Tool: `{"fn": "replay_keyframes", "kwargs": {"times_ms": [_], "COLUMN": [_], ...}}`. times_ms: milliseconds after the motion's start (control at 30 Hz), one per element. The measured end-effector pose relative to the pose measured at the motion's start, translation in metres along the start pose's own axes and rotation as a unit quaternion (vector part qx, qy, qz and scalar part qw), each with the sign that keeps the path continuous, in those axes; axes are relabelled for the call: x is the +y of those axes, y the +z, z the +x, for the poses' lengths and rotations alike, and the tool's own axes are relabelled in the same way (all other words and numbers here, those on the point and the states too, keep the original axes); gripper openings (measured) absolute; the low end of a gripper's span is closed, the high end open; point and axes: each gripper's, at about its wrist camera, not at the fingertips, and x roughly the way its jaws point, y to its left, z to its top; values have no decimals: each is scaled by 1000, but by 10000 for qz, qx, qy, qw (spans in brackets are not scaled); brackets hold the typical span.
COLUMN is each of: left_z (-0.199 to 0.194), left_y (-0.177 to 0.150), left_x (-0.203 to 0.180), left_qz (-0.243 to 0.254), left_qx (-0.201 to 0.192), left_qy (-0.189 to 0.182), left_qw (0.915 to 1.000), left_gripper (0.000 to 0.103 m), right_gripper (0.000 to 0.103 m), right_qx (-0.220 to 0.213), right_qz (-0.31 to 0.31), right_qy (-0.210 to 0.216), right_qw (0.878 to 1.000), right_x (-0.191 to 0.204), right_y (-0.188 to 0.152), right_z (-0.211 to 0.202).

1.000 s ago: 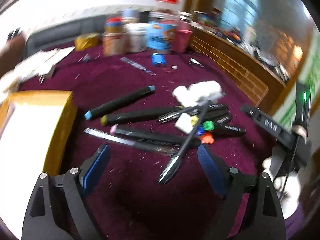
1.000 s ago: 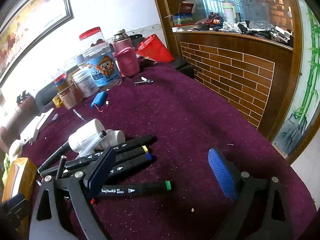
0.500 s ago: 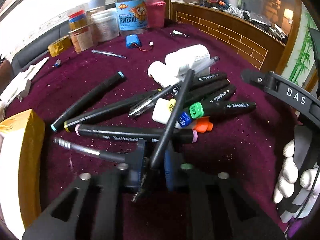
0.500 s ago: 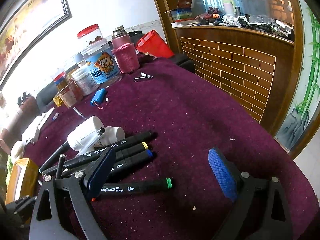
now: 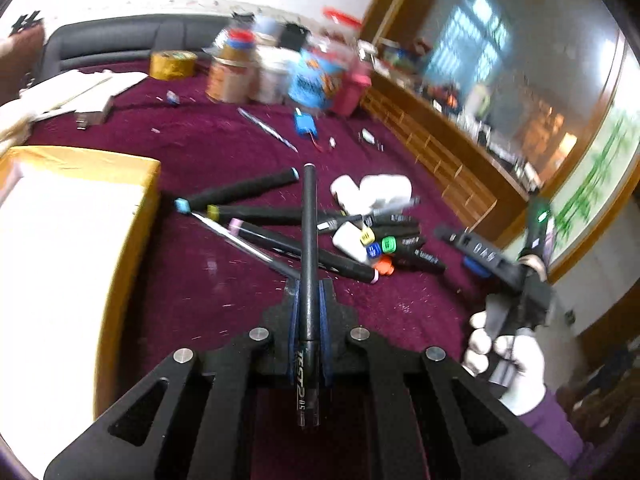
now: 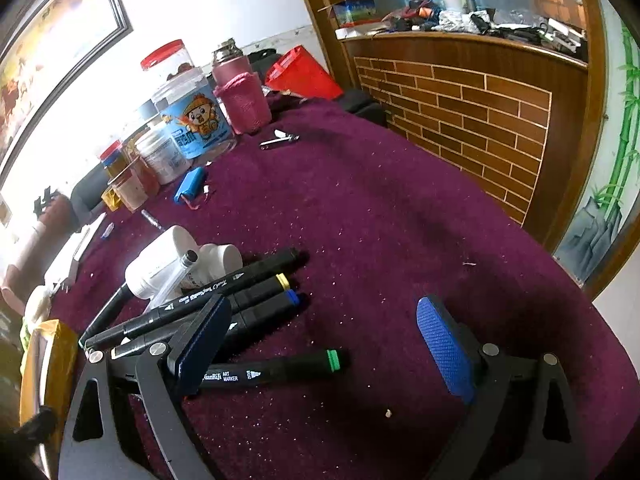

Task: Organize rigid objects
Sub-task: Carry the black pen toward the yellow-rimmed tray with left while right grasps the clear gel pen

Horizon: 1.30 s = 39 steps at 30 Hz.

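Observation:
My left gripper (image 5: 308, 300) is shut on a black pen (image 5: 308, 240), which points straight ahead, lifted above a heap of black art markers (image 5: 304, 240) on the purple cloth. A yellow-rimmed white box (image 5: 80, 208) lies to the left of the heap. My right gripper (image 6: 324, 340) stands open, low over the cloth, just right of the same markers (image 6: 240, 296). A green-capped marker (image 6: 280, 368) lies between its fingers without touching the pads. The right gripper also shows at the right of the left wrist view (image 5: 480, 256), held by a white-gloved hand (image 5: 508, 364).
Two white bottles (image 6: 168, 260) lie behind the markers. Jars and tubs (image 6: 192, 124), a pink-sleeved flask (image 6: 240, 96), a blue battery pack (image 6: 190, 190) and a nail clipper (image 6: 280, 140) sit at the back. A brick-patterned wooden counter (image 6: 472, 120) borders the table's right.
My left gripper closed on the black pen in the heap and then lifted it and drew it back, so it now points straight ahead. The right gripper barely moved.

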Motion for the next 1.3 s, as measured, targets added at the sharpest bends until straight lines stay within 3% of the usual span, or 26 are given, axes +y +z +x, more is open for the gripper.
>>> {"fn": "replay_keyframes", "kwargs": {"times_ms": [100, 200, 300, 400, 500, 600, 833, 967, 1067, 1133, 1233, 1300], "left_z": [-32, -57, -64, -66, -72, -81, -94, -94, -93, -92, -89, -87], "left_y": [0, 0, 0, -3, -10, -14, -23, -25, -25, -25, -26, -26], "left_x": [16, 32, 46, 58, 67, 78, 103, 107, 110, 110, 110, 108], "left_qz": [-184, -300, -415, -539, -681, -813, -1042, -1094, -1114, -1122, -1147, -1147], "left_qx": [-259, -471, -561, -613, -621, -668, -770, -769, -767, -757, -696, -650], "left_qy": [-73, -81, -47, -35, -56, 26, 95, 21, -13, -14, -32, -39], "left_qw": [9995, 9984, 9976, 9967, 9957, 9944, 9915, 9910, 9908, 9908, 9910, 9913], "left_gripper": [6, 6, 6, 6, 6, 7, 6, 7, 6, 6, 6, 6], "right_gripper": [88, 88, 88, 88, 78, 73, 65, 65, 65, 65, 65, 66], "right_qx": [-125, -220, 223, 908, 1176, 1471, 1657, 1762, 1705, 1719, 1903, 1788], "right_qz": [-486, -1135, -2048, -2799, -3520, -3806, -3860, -3850, -3608, -3631, -3783, -3894], "right_qy": [-243, 247, 911, 1400, 1299, 1095, 786, 1035, 1358, 1510, 1404, 1215], "right_qw": [9984, 9930, 9743, 9454, 9195, 9064, 9041, 9000, 9068, 9032, 8949, 8953], "right_x": [16, 50, 101, 151, 195, 214, 227, 221, 213, 213, 216, 218], "right_y": [-4, -11, -22, -42, -64, -77, -77, -80, -72, -73, -78, -78], "right_z": [-20, -54, -59, -42, -19, 6, 25, 13, -1, -7, 6, 14]}}
